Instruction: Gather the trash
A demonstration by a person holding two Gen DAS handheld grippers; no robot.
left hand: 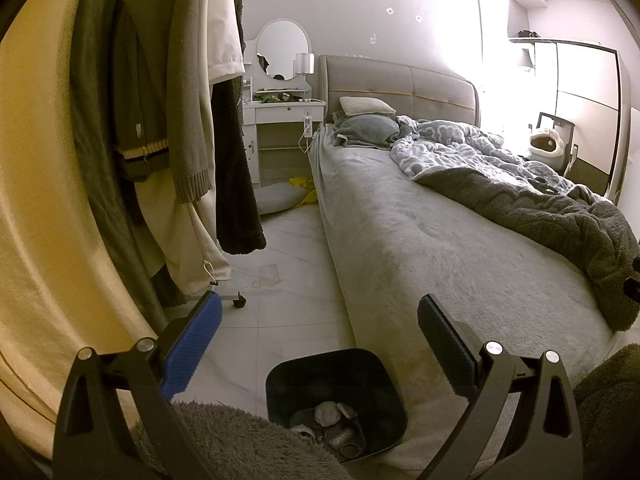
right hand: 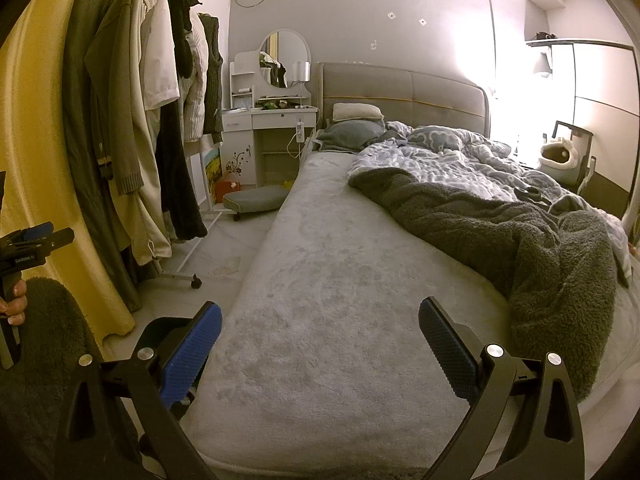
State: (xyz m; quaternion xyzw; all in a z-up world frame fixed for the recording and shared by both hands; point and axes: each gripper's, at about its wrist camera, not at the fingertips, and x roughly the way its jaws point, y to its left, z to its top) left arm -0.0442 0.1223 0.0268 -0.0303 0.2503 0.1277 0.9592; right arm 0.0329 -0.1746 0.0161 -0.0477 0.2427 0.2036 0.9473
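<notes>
A black trash bin (left hand: 280, 372) stands on the pale floor against the bed's near corner. It holds crumpled paper and cans (left hand: 334, 416). My left gripper (left hand: 320, 308) hovers open above and just behind the bin, with nothing between its blue pads. A flat clear wrapper (left hand: 266, 276) lies on the floor farther ahead, and something yellow (left hand: 302, 188) lies by the vanity. My right gripper (right hand: 320, 308) is open and empty over the grey bed sheet (right hand: 320, 280). The same wrapper (right hand: 228, 266) shows on the floor to its left. The bin (right hand: 160, 330) peeks out behind the right gripper's left finger.
A wheeled clothes rack (left hand: 172, 120) full of coats lines the left side, beside a yellow curtain (left hand: 40, 200). The bed (left hand: 440, 240) with a rumpled grey blanket fills the right. A white vanity (left hand: 284, 112) stands at the back. A hand (right hand: 14, 300) holds the left gripper (right hand: 32, 236).
</notes>
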